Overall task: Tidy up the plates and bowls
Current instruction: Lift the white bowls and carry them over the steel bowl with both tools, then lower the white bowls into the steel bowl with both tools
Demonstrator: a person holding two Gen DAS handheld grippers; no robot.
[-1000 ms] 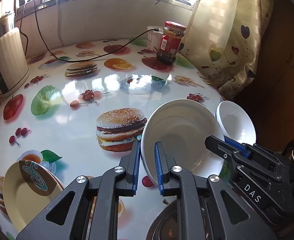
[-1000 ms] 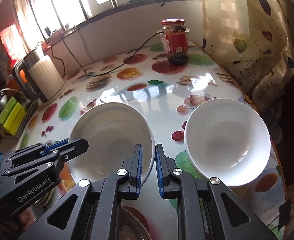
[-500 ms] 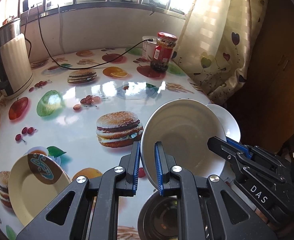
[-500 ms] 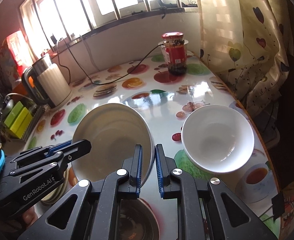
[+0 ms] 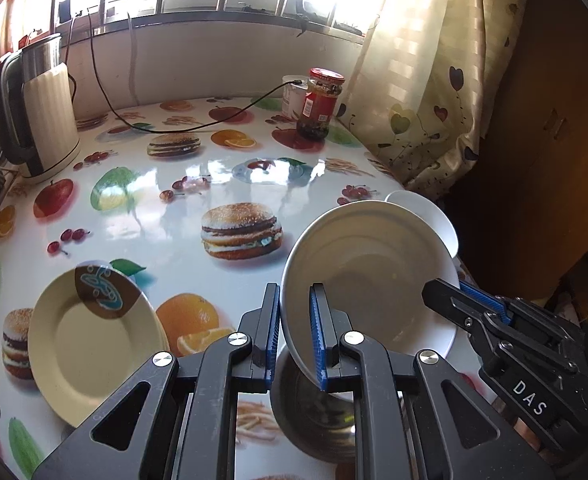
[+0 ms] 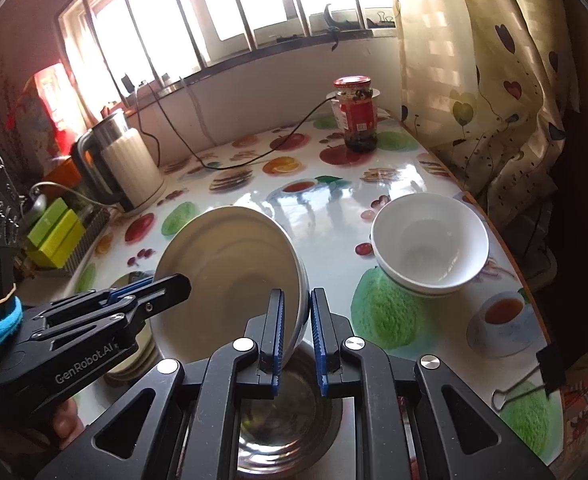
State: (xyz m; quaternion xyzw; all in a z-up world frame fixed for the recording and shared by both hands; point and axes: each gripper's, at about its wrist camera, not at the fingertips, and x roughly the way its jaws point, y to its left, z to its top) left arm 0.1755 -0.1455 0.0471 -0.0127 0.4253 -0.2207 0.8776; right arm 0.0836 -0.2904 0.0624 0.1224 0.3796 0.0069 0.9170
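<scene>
1. The white bowl point(image 5: 373, 276) hangs tilted in the air above the near part of the table point(image 5: 142, 216), over a steel bowl point(image 6: 290, 412) that sits directly beneath it.
2. Both tongs are clenched on its rim: the left gripper point(image 5: 295, 332) pinches the left edge and the right gripper point(image 6: 297, 328) the right edge. Holding two opposite sides is probably what keeps the wide, smooth bowl from swinging.
3. A second white bowl point(image 6: 429, 244) stands well apart near the table's right edge; it looks like two nested, so it may be the stack this one joins.
4. A cream plate point(image 5: 90, 340) lies flat at the left, apart from the bowls, which suits sorting plates separately.
5. The kettle point(image 5: 42, 108) and jar point(image 6: 355, 116) stand far back, clear of the work.
</scene>
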